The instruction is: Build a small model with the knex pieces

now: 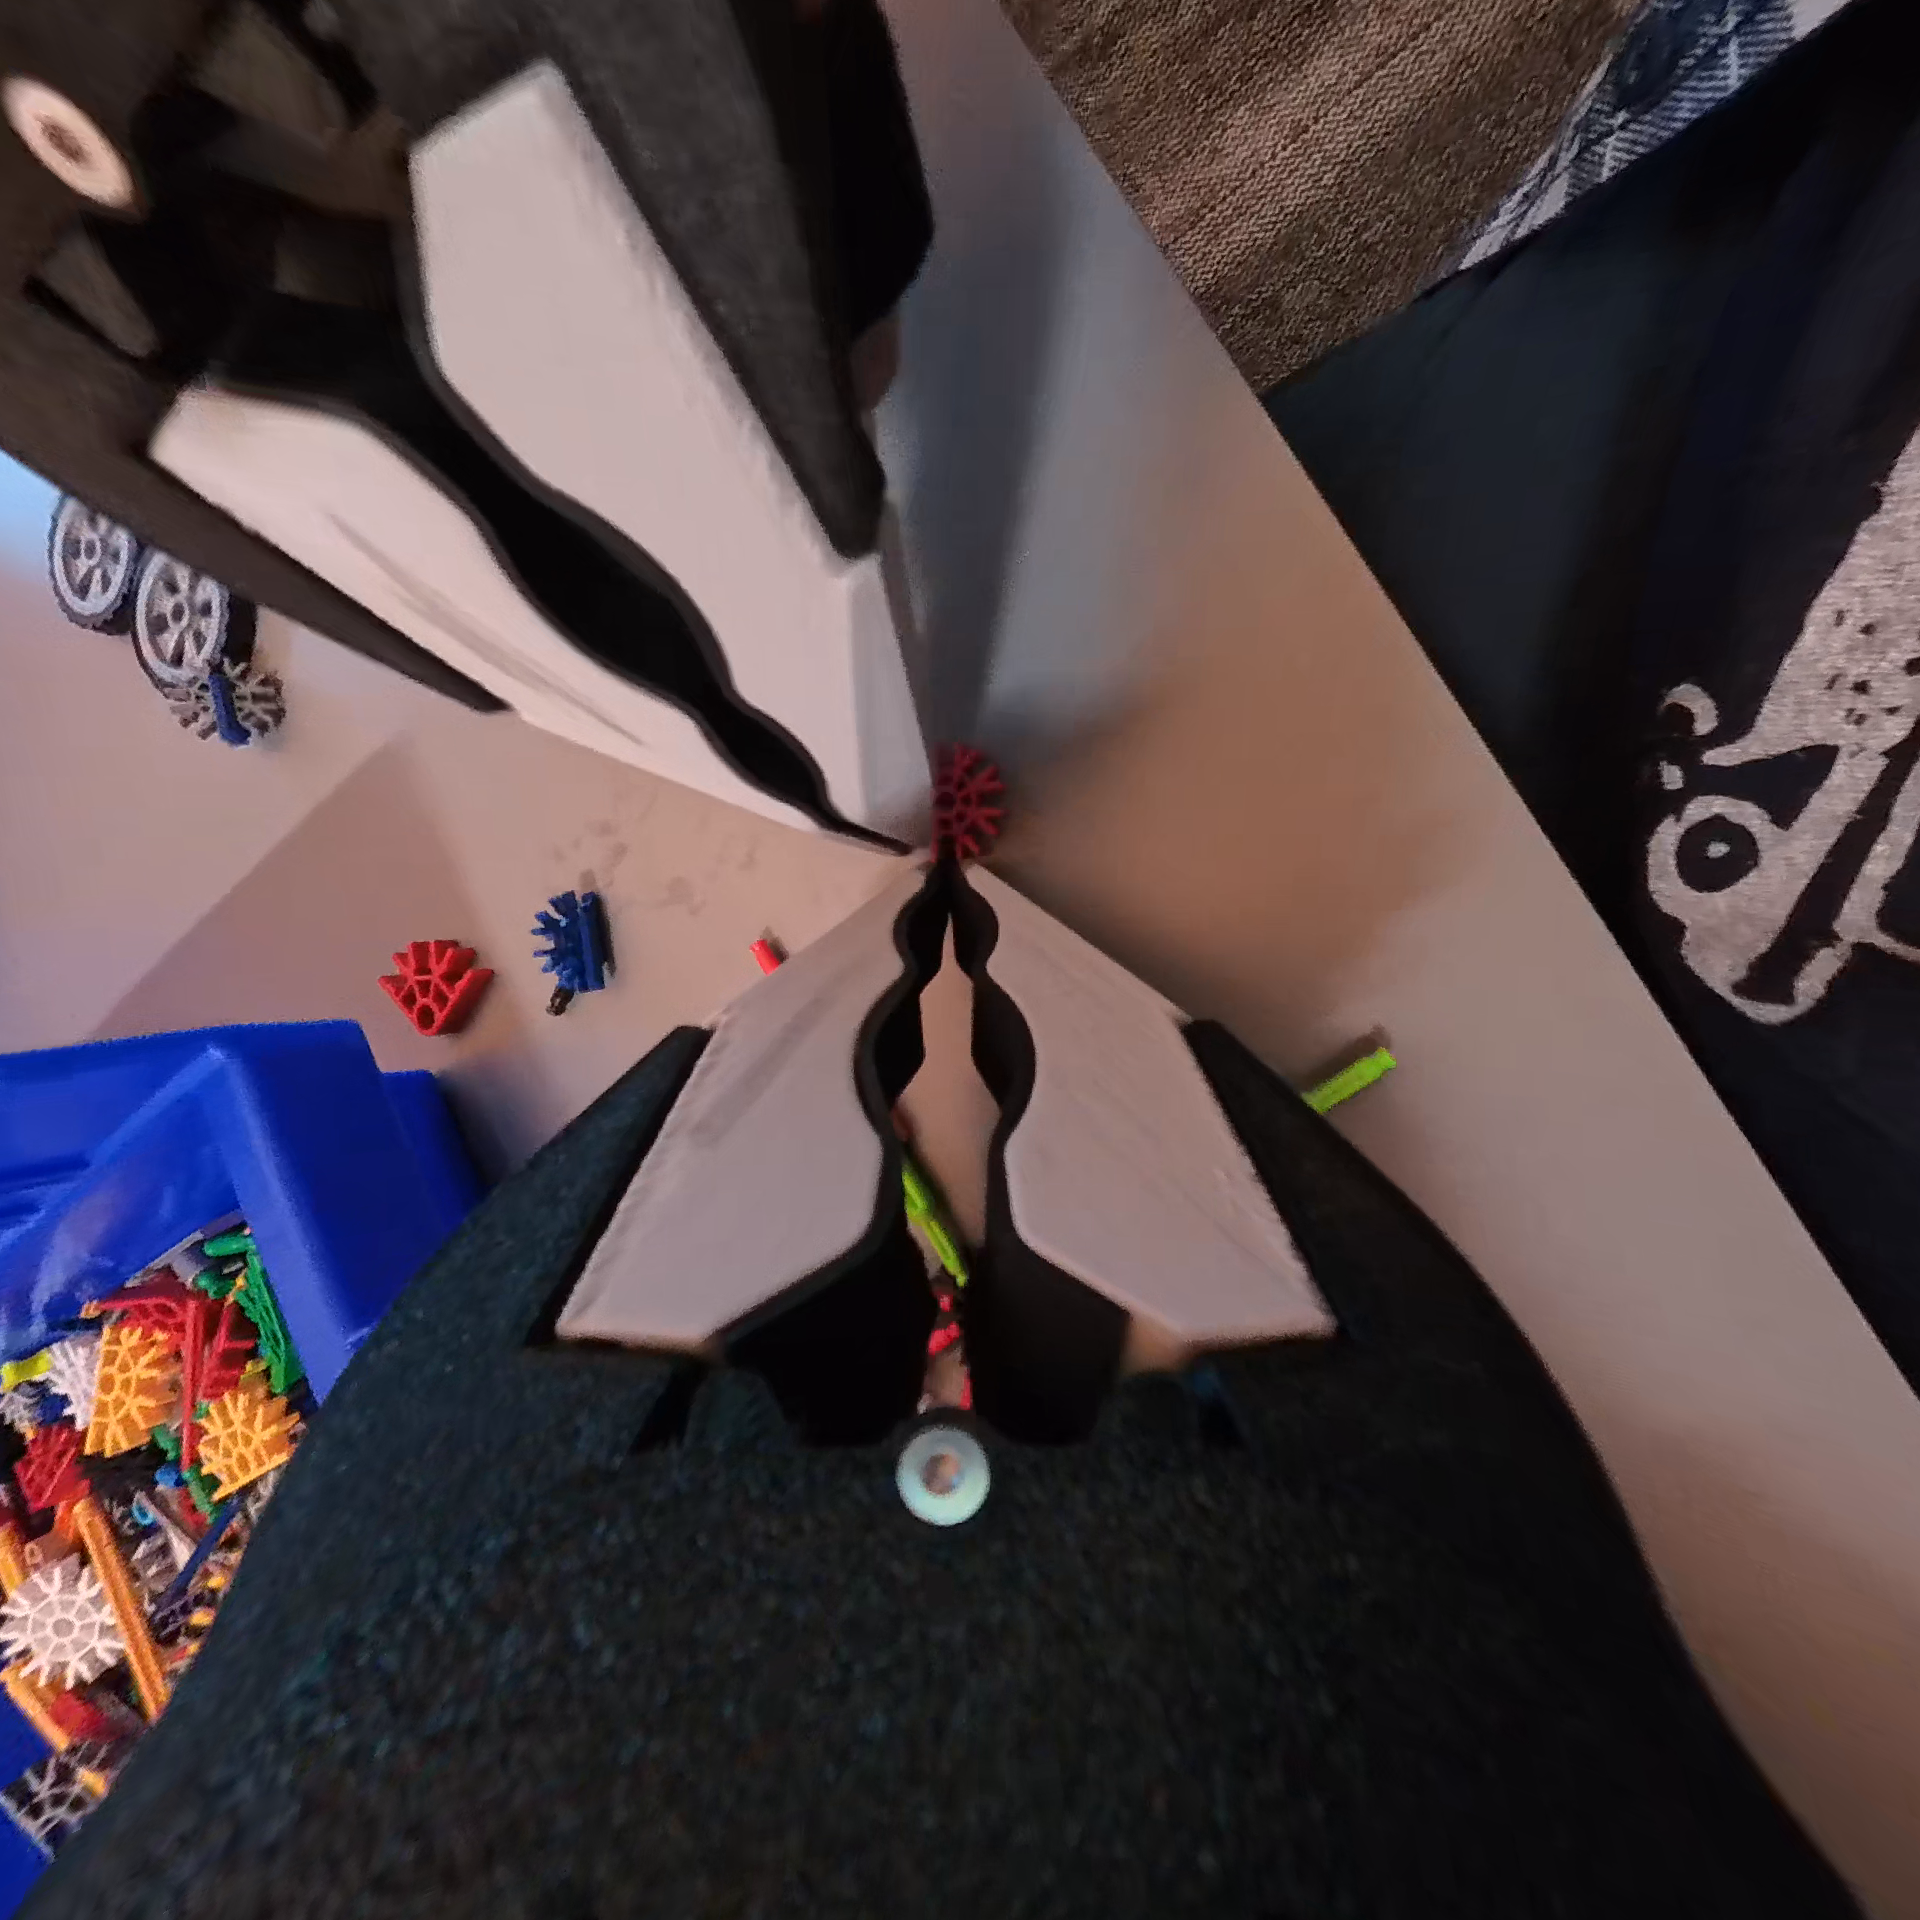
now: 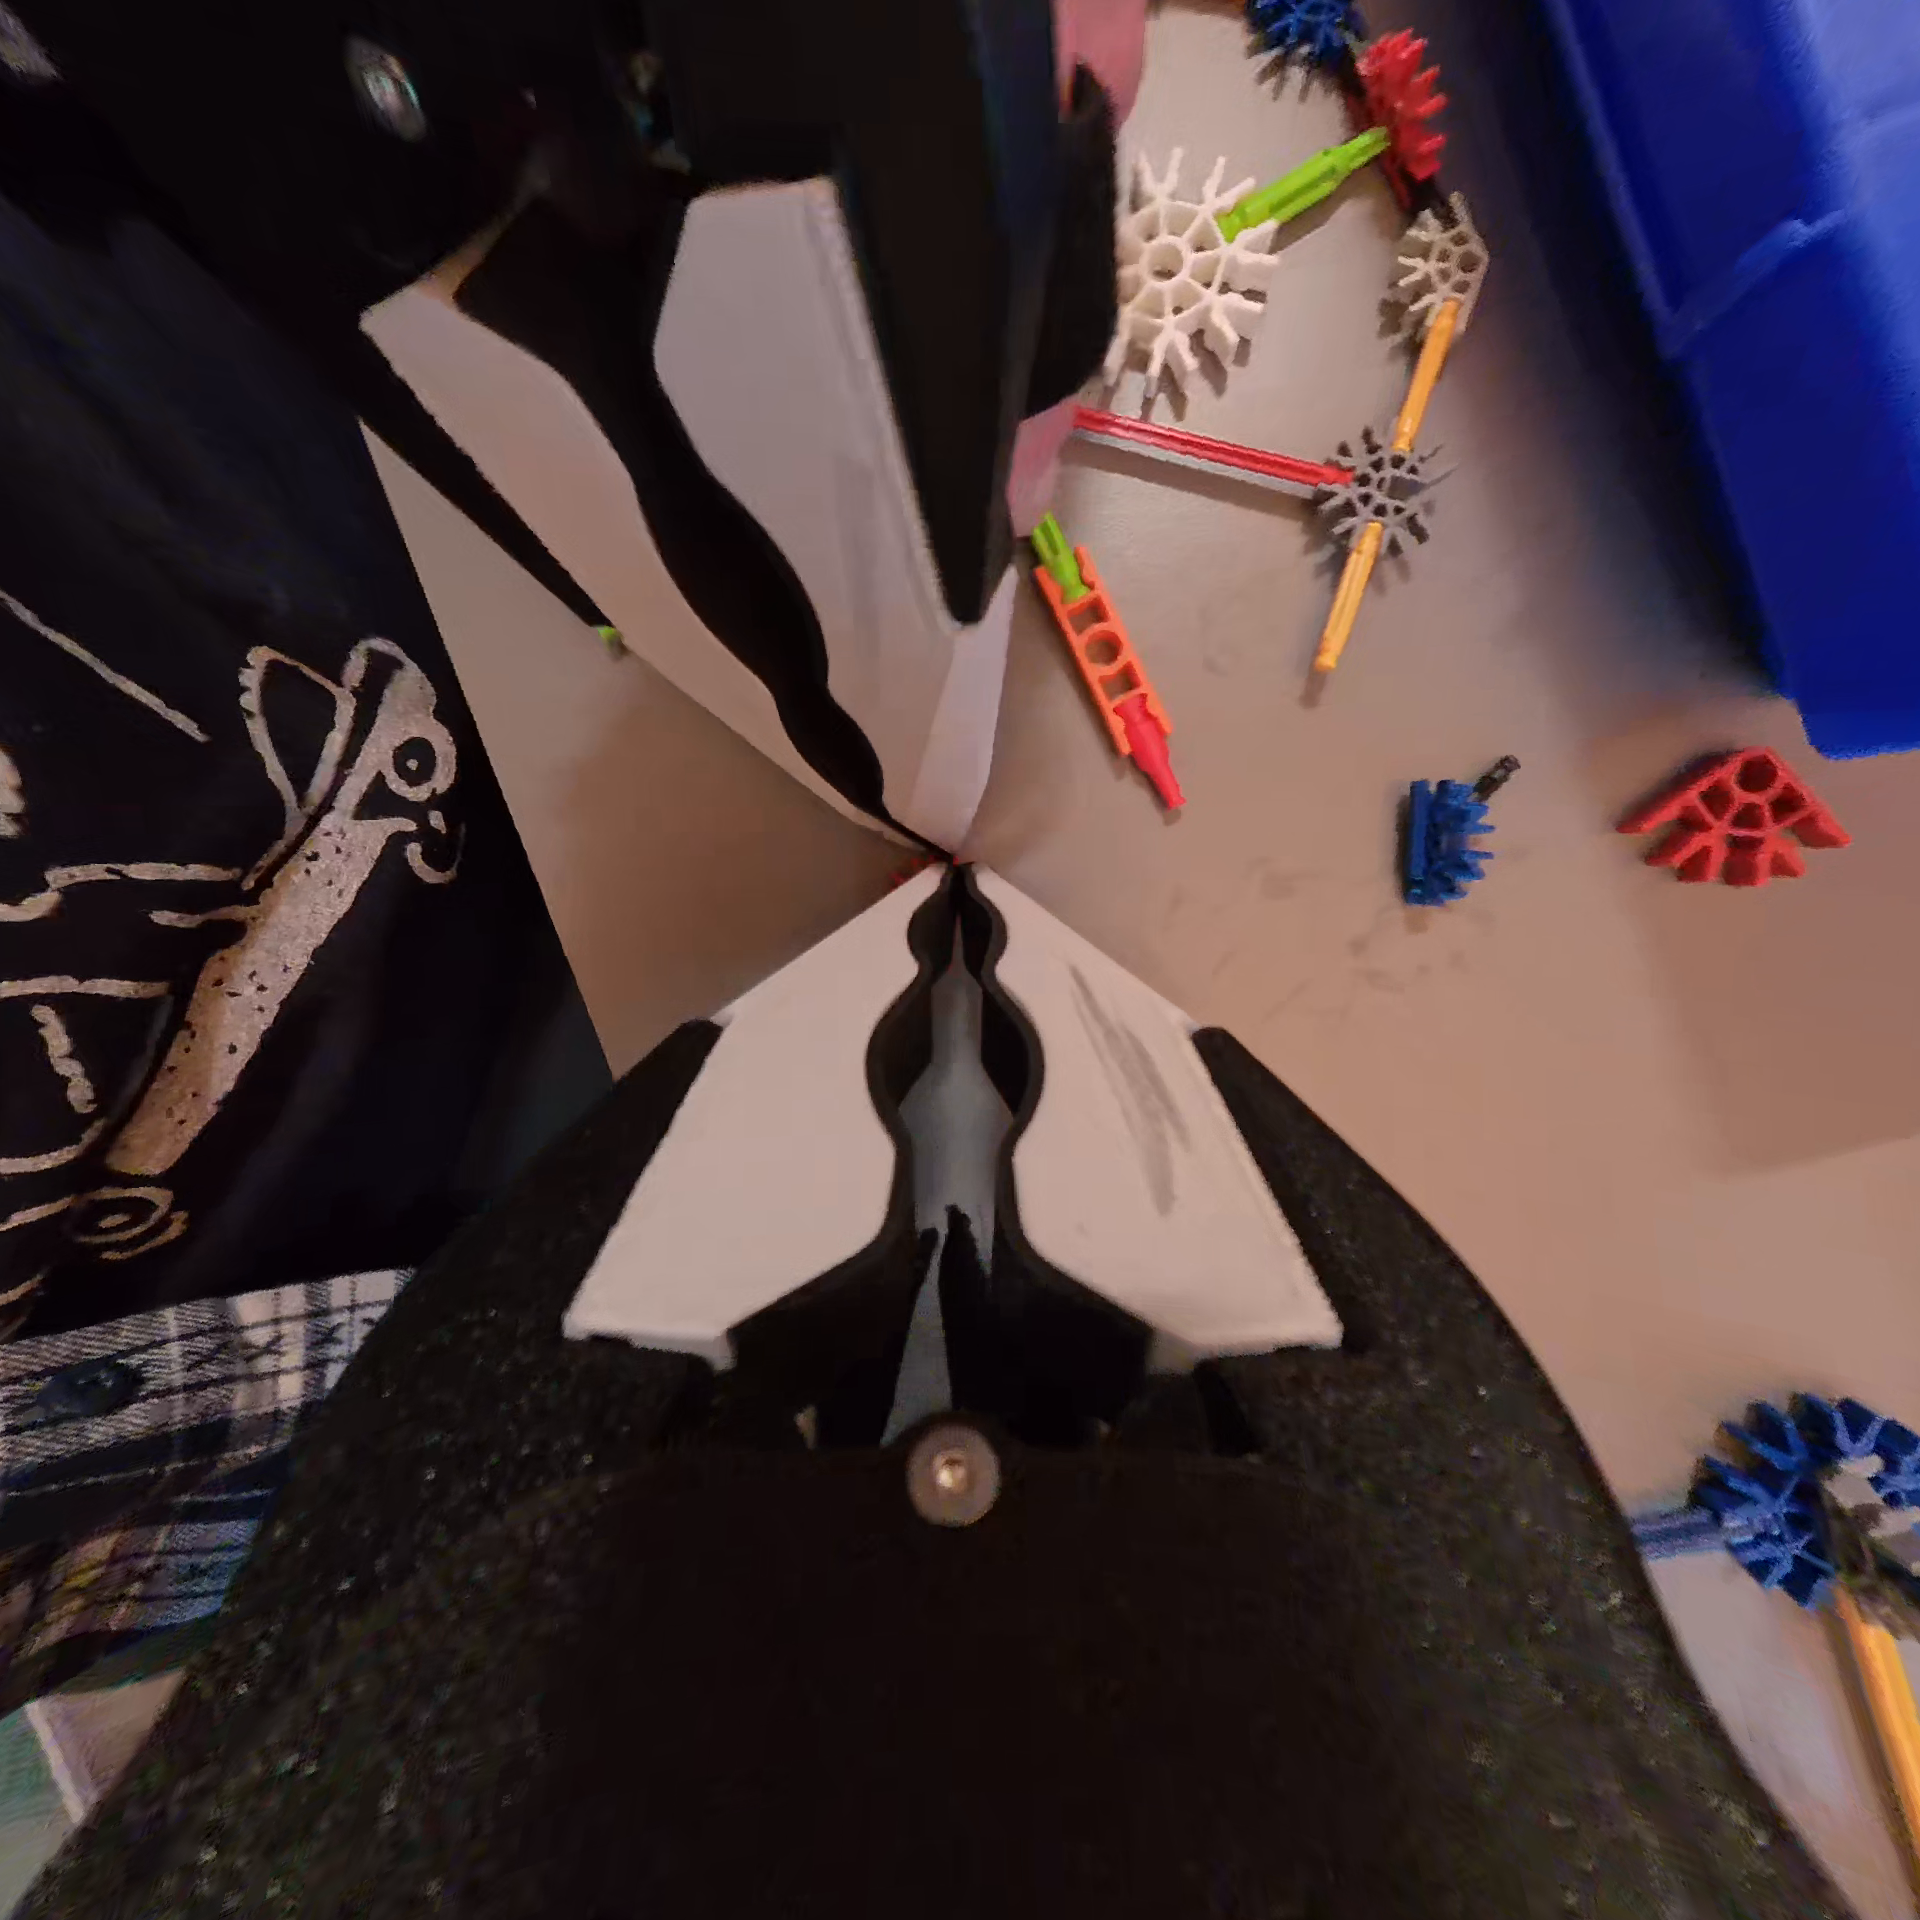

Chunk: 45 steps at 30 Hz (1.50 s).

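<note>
Red round connector sits at the meeting point of both claws, above the table. Left claw tips pressed together right under it, touching; real grip can't tell. Right claw tips also together, only a red sliver showing past them. Near: red wedge piece, blue connector, blue bin w/ mixed parts at left, green rod to the right.

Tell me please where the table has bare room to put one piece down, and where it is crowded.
Bare: the table between the blue connector and the right gripper. Crowded: around the white snowflake connector and the blue bin.
</note>
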Each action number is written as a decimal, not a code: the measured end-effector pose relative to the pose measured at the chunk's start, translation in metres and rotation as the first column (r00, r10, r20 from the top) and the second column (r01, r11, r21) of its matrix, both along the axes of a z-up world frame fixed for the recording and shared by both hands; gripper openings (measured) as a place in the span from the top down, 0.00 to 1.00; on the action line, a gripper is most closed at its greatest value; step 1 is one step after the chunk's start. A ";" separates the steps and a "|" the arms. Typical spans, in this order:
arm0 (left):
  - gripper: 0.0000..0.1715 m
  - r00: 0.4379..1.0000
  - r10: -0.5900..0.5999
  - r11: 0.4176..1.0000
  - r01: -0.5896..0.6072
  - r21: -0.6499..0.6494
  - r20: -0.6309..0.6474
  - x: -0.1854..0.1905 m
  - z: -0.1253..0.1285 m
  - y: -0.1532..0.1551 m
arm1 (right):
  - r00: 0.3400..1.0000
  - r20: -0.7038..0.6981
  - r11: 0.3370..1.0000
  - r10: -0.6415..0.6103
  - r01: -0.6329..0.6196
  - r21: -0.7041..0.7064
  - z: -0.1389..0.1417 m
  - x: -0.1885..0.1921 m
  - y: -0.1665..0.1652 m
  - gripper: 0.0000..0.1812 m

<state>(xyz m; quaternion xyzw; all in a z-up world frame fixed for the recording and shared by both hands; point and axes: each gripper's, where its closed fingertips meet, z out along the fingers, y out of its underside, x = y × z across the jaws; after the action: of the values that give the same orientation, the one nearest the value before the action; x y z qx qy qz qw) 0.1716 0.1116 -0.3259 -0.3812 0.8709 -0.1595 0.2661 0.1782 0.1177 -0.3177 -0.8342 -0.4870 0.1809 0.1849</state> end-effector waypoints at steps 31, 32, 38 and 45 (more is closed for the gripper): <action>1.00 1.000 -0.005 1.000 0.005 0.006 -0.009 0.002 0.000 0.003 | 0.995 -0.028 0.995 -0.099 0.100 0.017 0.001 0.000 0.000 1.00; 1.00 1.000 -0.006 1.000 0.006 0.007 -0.009 0.002 0.000 0.003 | 0.995 -0.026 0.995 -0.097 0.098 0.015 0.000 0.000 0.000 1.00; 1.00 1.000 -0.006 1.000 0.006 0.012 -0.008 0.002 0.000 0.004 | 0.995 -0.013 0.995 -0.100 0.101 0.010 -0.005 0.000 -0.001 1.00; 1.00 1.000 -0.005 1.000 0.005 0.007 -0.004 0.002 0.000 0.004 | 0.994 0.065 0.997 -0.083 0.082 0.016 -0.006 0.001 -0.002 1.00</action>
<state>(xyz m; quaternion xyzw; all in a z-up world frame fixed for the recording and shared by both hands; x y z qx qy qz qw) 0.1738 0.1156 -0.3256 -0.3785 0.8728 -0.1563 0.2656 0.1788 0.1157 -0.3239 -0.8579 -0.4591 0.1424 0.1814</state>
